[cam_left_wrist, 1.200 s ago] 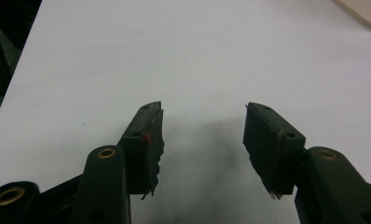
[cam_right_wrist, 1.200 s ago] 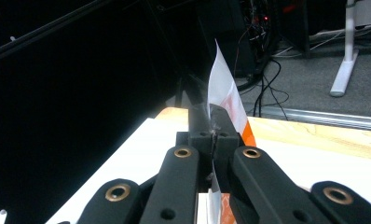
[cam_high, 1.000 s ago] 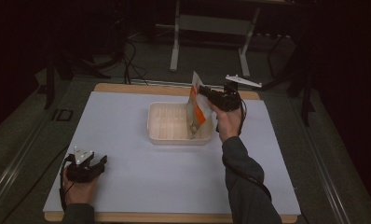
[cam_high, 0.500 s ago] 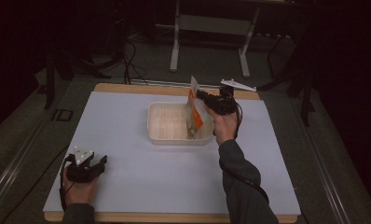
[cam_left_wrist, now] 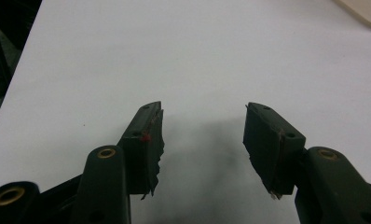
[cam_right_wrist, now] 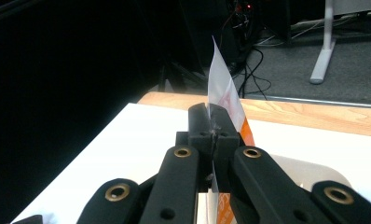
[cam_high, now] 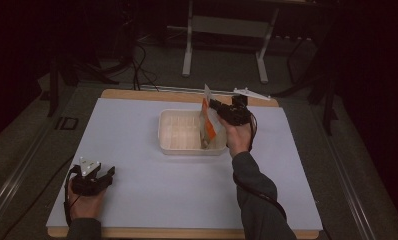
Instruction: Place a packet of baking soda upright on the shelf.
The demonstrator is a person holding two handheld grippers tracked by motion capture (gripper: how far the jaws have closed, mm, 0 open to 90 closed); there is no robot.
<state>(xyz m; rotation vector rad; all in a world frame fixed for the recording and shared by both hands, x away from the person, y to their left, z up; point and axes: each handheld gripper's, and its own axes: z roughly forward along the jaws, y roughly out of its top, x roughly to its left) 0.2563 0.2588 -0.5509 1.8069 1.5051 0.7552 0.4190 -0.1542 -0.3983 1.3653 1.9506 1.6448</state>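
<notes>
On the white table [cam_high: 152,200], a tub [cam_high: 179,135]; dark room beyond.

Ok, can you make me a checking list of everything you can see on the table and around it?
Surface: white table top with a wooden edge, bare apart from the tub.
Job's things: pale plastic tub near the middle; orange and white packet hanging into its right end.
Clutter: nothing seen.
Grippers: right gripper pinched shut on the packet's top edge; left gripper open, holding nothing, low over the near left of the table.
Cables: one trails from each gripper; more lie on the floor behind.
Surroundings: dark room, metal stand legs beyond the table.
</notes>
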